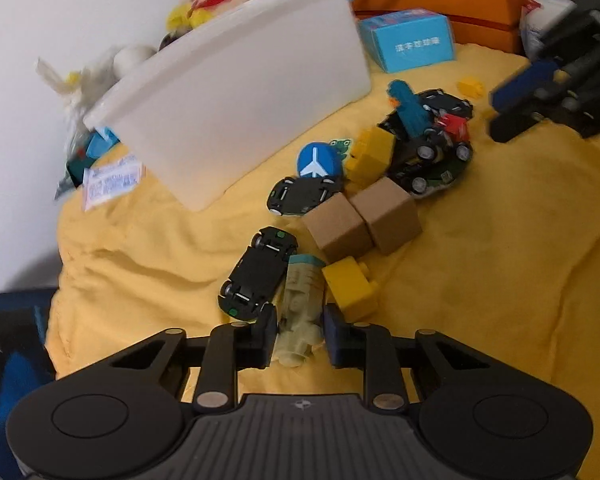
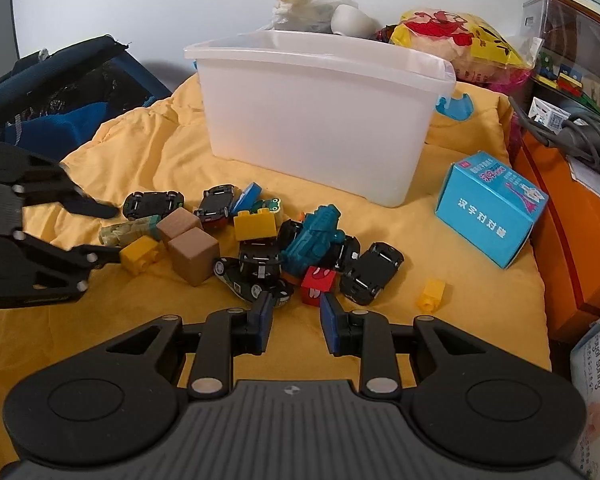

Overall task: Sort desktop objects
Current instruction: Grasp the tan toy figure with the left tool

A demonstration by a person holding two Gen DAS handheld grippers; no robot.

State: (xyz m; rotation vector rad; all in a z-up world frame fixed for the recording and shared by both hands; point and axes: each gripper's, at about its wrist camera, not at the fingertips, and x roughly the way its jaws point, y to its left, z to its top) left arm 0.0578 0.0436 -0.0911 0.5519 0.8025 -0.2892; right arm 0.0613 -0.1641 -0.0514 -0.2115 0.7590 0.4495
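A heap of toys lies on the yellow cloth (image 2: 380, 352) before a white plastic bin (image 2: 320, 120): black toy cars (image 2: 370, 272), a teal toy (image 2: 316, 236), brown blocks (image 2: 192, 254), yellow bricks (image 2: 254, 226), a red cube (image 2: 318, 284). My left gripper (image 1: 298, 332) is open, its fingers on either side of a pale green figure (image 1: 300, 312) with a teal end; it also shows at the left of the right wrist view (image 2: 108, 232). My right gripper (image 2: 294, 316) is open and empty, just short of the red cube.
A blue card box (image 2: 490, 208) stands to the right of the heap, with a small yellow brick (image 2: 432, 294) in front. An orange cabinet (image 2: 572, 240) borders the right edge. Bags (image 2: 452, 44) sit behind the bin. A dark blue bag (image 2: 60, 92) lies left.
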